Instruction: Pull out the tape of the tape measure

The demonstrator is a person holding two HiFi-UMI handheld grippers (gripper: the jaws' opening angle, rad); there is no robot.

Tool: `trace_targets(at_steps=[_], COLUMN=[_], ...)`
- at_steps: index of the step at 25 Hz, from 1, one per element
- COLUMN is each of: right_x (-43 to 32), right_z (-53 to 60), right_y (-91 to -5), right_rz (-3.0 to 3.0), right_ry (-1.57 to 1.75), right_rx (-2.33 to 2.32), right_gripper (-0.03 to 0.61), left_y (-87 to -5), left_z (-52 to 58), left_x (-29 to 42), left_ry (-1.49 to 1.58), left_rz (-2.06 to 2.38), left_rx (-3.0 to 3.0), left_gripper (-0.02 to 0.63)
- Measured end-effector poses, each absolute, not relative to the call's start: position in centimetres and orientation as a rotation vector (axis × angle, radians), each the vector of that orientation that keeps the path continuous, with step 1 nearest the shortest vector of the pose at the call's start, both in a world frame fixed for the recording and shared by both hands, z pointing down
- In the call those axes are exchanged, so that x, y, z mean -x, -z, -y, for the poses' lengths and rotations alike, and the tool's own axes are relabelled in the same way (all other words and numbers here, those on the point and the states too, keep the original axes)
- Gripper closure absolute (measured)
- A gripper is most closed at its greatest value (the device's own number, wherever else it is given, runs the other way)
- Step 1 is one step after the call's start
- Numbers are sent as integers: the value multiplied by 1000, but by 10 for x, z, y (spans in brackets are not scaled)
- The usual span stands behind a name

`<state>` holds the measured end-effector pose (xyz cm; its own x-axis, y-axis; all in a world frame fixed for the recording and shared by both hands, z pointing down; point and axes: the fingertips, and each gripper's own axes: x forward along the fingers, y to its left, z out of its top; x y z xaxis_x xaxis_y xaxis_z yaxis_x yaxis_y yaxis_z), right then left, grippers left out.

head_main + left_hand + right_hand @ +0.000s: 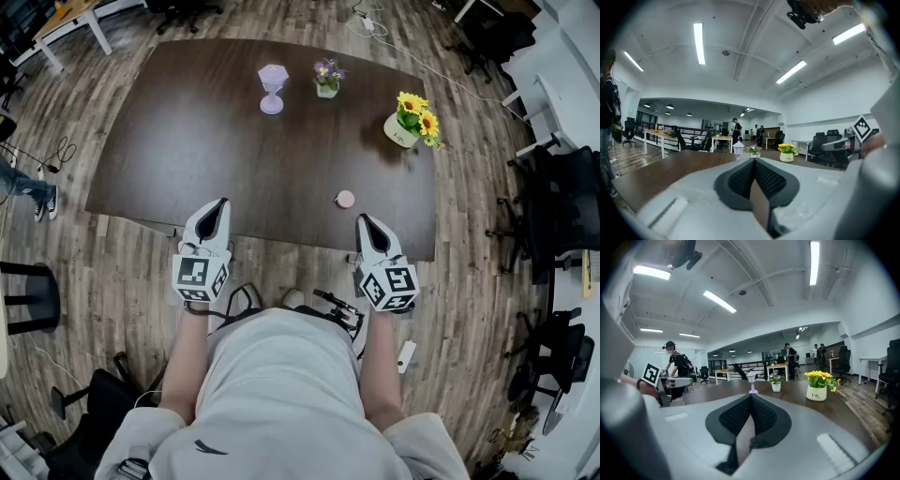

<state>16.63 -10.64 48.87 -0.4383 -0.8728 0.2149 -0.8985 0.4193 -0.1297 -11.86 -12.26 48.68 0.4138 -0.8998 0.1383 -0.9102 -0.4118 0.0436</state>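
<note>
A small round pink tape measure point(345, 199) lies on the dark brown table point(187, 141), near its front edge and right of centre. My left gripper point(215, 208) hovers at the table's front edge, left of the tape measure, its jaws shut with nothing between them. My right gripper point(364, 223) is just in front of the tape measure and slightly right of it, also shut and empty. Each gripper view shows its own jaws pressed together, in the left gripper point(753, 160) and in the right gripper point(750, 396). The tape measure is hidden in both gripper views.
A lilac lantern point(272, 88), a small pot of purple flowers point(327, 79) and a white pot of yellow flowers point(411, 121) stand along the table's far side. Office chairs point(553, 234) crowd the right. Other people stand far off point(735, 130).
</note>
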Motion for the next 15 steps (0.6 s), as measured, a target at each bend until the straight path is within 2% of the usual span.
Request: trace_targets(at_steps=[15], right_x=[-180], right_z=[112], right_y=[-502], right_rz=[2497], right_ry=[-379], right_rx=[-1669], right_gripper=[578], left_y=[-494], left_z=[122], left_x=[118], left_ry=[-162], left_rz=[1630], left_rx=[-2535], left_gripper=[607])
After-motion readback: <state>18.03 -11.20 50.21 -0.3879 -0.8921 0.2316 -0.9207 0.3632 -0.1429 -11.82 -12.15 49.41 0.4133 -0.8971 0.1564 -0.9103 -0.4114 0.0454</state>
